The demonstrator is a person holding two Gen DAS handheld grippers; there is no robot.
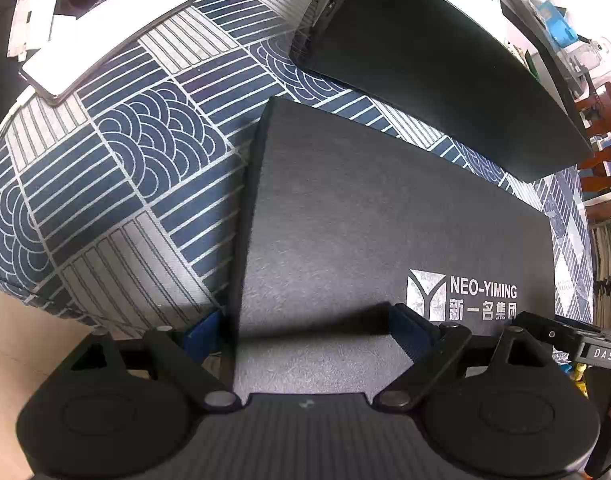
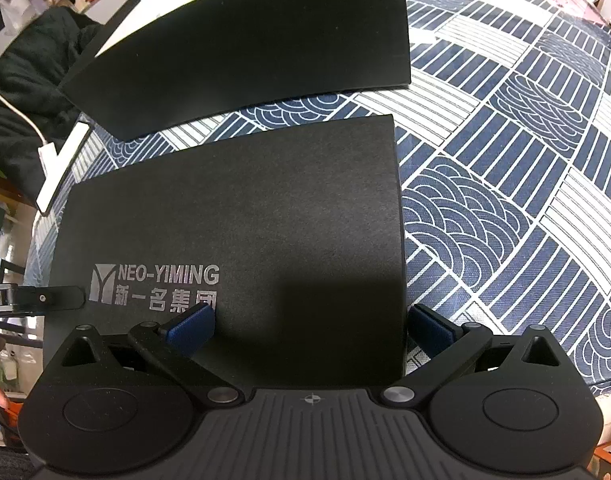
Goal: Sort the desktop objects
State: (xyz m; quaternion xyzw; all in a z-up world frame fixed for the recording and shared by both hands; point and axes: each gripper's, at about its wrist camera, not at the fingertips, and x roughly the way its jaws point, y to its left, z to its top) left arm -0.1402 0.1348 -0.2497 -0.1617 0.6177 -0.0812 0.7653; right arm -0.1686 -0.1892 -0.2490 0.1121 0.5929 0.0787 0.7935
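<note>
A black notebook (image 1: 385,220) with a silver NEO-YIMING logo lies flat on the patterned tablecloth (image 1: 125,160). My left gripper (image 1: 305,330) is open at its near left corner, one blue pad left of the notebook's edge and the other over the cover. In the right wrist view the same notebook (image 2: 245,208) fills the centre. My right gripper (image 2: 311,328) is open across its near right corner, one pad over the cover beside the logo and one past the right edge. Neither pair of pads is pressed on the notebook.
A larger black flat case (image 1: 425,60) (image 2: 257,40) lies just behind the notebook. A white phone (image 1: 105,32) (image 2: 61,172) with a white plug and cable (image 1: 29,16) sits at the table's far left corner. A dark jacket (image 2: 37,60) and a wooden chair (image 1: 601,140) stand beyond the table.
</note>
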